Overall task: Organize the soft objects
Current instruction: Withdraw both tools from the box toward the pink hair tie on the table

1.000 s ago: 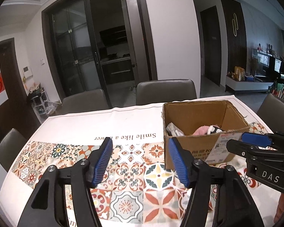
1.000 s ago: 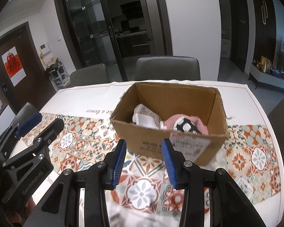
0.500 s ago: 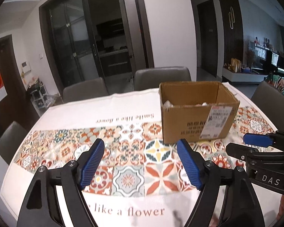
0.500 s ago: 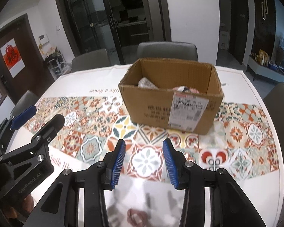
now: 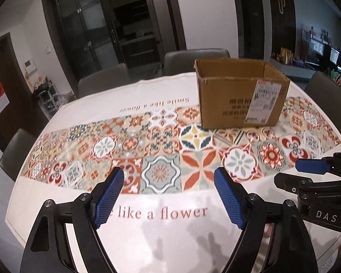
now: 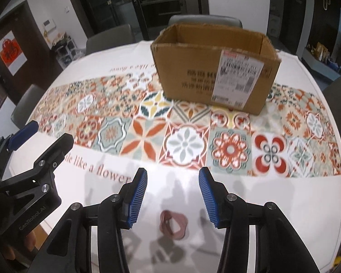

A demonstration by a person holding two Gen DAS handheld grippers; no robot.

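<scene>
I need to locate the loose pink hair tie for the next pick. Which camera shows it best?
The right wrist view: the pink hair tie lies on the white cloth between the open right hand-held gripper fingers. The left wrist view does not show it at all.

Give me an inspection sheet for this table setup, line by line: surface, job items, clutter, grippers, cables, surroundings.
Surface: table under a white cloth with a patterned tile band and "like a flower" lettering.
Job's things: open cardboard box at the far side, contents not visible; pink hair tie on the near white edge, in front of the right gripper.
Clutter: nothing seen.
Grippers: right gripper open, empty; left gripper open, empty.
Cables: nothing seen.
Surroundings: grey chairs, dark glass doors behind.
</scene>
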